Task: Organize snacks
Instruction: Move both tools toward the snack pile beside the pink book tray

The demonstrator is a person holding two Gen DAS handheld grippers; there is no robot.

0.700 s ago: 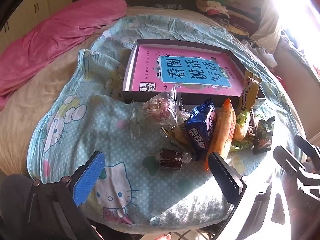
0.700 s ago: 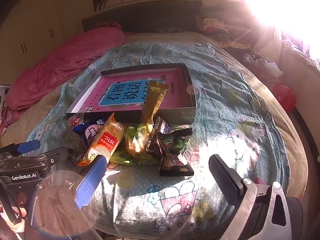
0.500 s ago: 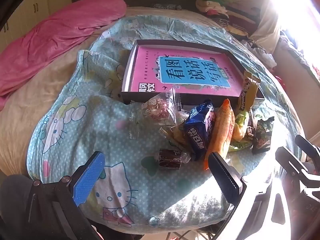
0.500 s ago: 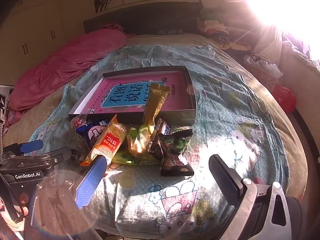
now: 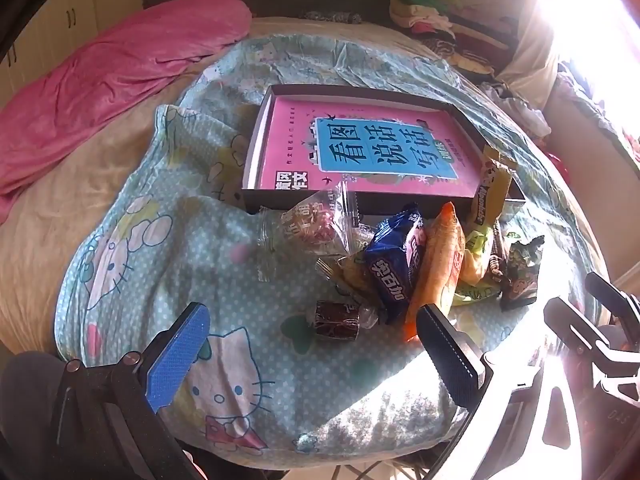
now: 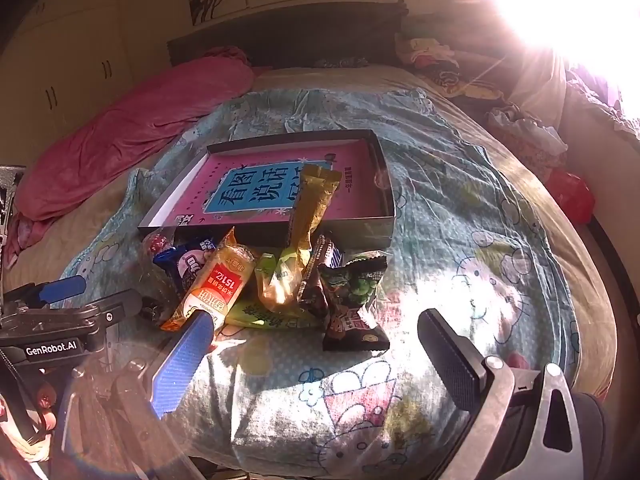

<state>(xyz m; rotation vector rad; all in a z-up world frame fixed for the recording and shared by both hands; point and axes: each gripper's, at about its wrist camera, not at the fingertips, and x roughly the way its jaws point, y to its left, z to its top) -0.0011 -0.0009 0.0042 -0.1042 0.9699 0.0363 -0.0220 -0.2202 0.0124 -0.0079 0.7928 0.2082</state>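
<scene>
A heap of snack packets lies on the cartoon-cat blanket before a shallow dark box point(image 5: 460, 110) holding a pink book point(image 5: 360, 148). In the heap are a clear bag of red sweets point(image 5: 316, 224), a blue packet point(image 5: 396, 268), an orange packet point(image 5: 436, 276), a gold packet point(image 5: 490, 192) leaning on the box rim, and a dark packet point(image 5: 520, 272). A small brown wrapped sweet point(image 5: 336, 320) lies nearest. My left gripper point(image 5: 310, 314) hangs open above the brown sweet. My right gripper point(image 6: 316, 318) is open over the dark packet point(image 6: 352, 312), empty.
A pink quilt point(image 5: 100, 80) is bunched at the far left of the bed. Clothes point(image 5: 432, 16) are piled at the far right by the headboard. Strong sun glare whitens the right side. The bed edge runs just below both grippers.
</scene>
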